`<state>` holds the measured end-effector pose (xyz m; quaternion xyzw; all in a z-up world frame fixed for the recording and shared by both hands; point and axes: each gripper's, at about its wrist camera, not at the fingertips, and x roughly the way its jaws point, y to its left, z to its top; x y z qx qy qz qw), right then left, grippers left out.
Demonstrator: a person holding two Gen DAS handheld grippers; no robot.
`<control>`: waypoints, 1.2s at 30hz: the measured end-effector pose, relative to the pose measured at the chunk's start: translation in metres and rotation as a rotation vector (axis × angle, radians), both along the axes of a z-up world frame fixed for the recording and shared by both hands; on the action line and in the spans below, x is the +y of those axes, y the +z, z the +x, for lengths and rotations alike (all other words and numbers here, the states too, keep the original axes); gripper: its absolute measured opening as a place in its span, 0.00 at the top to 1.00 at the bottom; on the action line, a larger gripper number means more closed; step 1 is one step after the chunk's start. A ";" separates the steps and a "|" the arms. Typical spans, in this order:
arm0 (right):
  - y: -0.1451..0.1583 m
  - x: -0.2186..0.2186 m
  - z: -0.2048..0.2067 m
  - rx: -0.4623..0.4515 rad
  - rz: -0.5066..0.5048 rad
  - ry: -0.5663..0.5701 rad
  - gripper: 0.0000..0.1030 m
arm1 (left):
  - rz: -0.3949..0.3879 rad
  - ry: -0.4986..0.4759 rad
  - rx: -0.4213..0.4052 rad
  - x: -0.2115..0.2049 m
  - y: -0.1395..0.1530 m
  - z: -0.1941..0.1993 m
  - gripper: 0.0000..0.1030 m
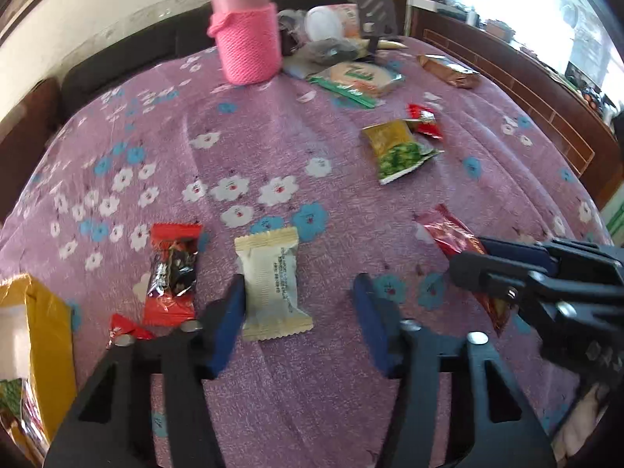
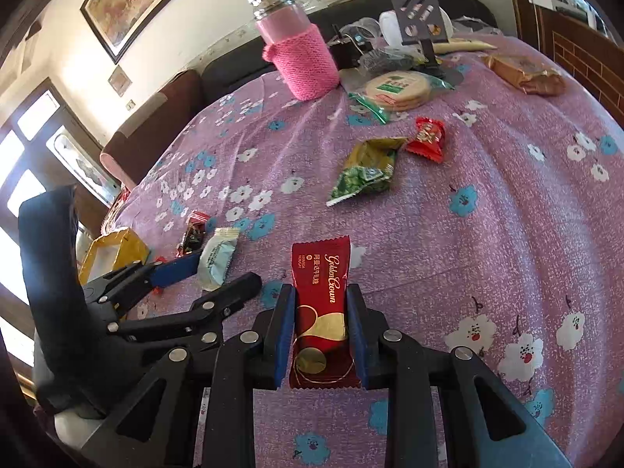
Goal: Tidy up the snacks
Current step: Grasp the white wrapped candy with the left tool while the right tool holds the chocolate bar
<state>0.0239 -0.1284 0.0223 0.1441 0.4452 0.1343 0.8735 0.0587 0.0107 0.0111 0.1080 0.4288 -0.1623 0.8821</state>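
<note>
The right gripper (image 2: 320,335) is clamped on the red wafer packet (image 2: 320,304), while the left gripper (image 1: 296,323), fingers apart (nothing gripped), straddles the cream packet (image 1: 271,280) near the yellow box (image 1: 43,355), its probable destination.

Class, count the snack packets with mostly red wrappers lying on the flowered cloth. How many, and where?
3. A dark red packet between the right gripper pads; an orange-red packet left of the cream packet; a small red packet beside the green packet. Others may be hidden.
</note>
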 end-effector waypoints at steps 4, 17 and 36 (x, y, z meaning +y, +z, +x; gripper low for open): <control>-0.001 -0.007 0.002 0.008 0.015 -0.020 0.74 | -0.039 0.026 0.011 0.007 0.003 -0.004 0.77; 0.010 -0.012 -0.015 -0.088 0.042 -0.073 0.74 | -0.264 0.079 -0.042 0.081 0.051 -0.073 0.80; 0.008 -0.016 -0.013 -0.061 0.127 -0.053 0.74 | -0.119 0.045 0.053 0.021 0.007 -0.006 0.36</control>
